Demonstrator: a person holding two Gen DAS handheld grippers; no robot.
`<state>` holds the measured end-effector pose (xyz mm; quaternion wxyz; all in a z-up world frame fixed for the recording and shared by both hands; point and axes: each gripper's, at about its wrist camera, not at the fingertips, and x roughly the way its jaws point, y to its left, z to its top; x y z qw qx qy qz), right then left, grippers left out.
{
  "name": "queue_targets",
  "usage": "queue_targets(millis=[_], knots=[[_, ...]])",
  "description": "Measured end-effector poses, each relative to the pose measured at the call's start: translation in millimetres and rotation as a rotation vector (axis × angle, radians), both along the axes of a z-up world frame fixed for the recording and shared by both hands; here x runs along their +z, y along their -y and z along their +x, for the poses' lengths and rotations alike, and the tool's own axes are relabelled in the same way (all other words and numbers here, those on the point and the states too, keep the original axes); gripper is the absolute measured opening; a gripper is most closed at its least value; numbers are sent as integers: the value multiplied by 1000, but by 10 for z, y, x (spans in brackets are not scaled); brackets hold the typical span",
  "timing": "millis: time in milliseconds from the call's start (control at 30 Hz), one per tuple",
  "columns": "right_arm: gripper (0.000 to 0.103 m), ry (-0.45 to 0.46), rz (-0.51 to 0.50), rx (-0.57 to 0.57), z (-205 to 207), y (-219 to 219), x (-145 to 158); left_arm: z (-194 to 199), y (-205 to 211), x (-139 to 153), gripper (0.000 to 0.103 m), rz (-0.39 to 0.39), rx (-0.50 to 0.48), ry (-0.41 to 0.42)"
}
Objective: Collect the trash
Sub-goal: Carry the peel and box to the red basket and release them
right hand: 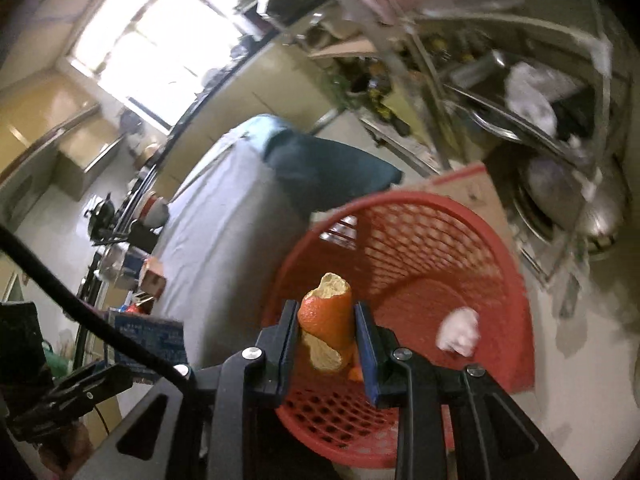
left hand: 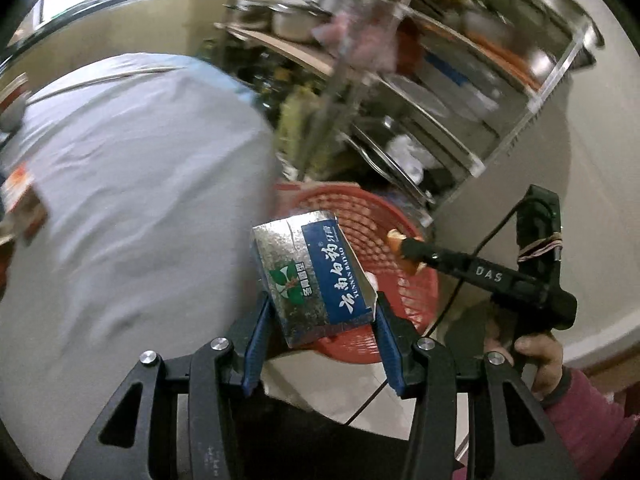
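Note:
My left gripper (left hand: 320,312) is shut on a silver and blue toothpaste box (left hand: 312,276), held just left of and above the red mesh trash basket (left hand: 384,240). My right gripper (right hand: 326,328) is shut on a piece of orange peel (right hand: 328,324), held over the open mouth of the basket (right hand: 460,248). The right gripper and its peel (left hand: 404,252) also show in the left wrist view, over the basket. A crumpled white tissue (right hand: 458,332) lies inside the basket. The box (right hand: 150,340) shows at the left of the right wrist view.
A table under a pale grey cloth (left hand: 132,200) fills the left. A metal rack (left hand: 460,92) with pots and plates stands behind the basket. A cardboard sheet (right hand: 476,188) leans behind the basket. Cluttered items (right hand: 136,260) sit at the table's far end.

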<state>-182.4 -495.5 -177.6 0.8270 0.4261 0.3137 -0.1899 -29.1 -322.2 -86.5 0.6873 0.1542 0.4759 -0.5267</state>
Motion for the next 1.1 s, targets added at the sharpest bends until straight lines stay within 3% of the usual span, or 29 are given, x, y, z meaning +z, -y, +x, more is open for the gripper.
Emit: queue_targets(millis=[233, 300, 367, 433, 467, 733, 1100], knots=[[34, -23, 86, -74, -223, 146, -246, -189, 447, -162, 53, 59, -62, 8], [36, -26, 116, -81, -243, 183, -296, -177, 451, -152, 60, 56, -60, 3], [41, -15, 135, -93, -271, 219, -311, -158, 407, -133, 63, 43, -55, -4], [65, 1, 134, -104, -303, 241, -295, -127, 366, -103, 63, 40, -46, 3], [65, 16, 126, -113, -325, 242, -271, -101, 330, -89, 63, 38, -36, 11], [65, 77, 54, -84, -164, 131, -7, 230, -227, 40, 64, 45, 139, 65], [65, 143, -25, 170, 789, -528, 400, 641, -1312, 134, 67, 92, 451, 196]])
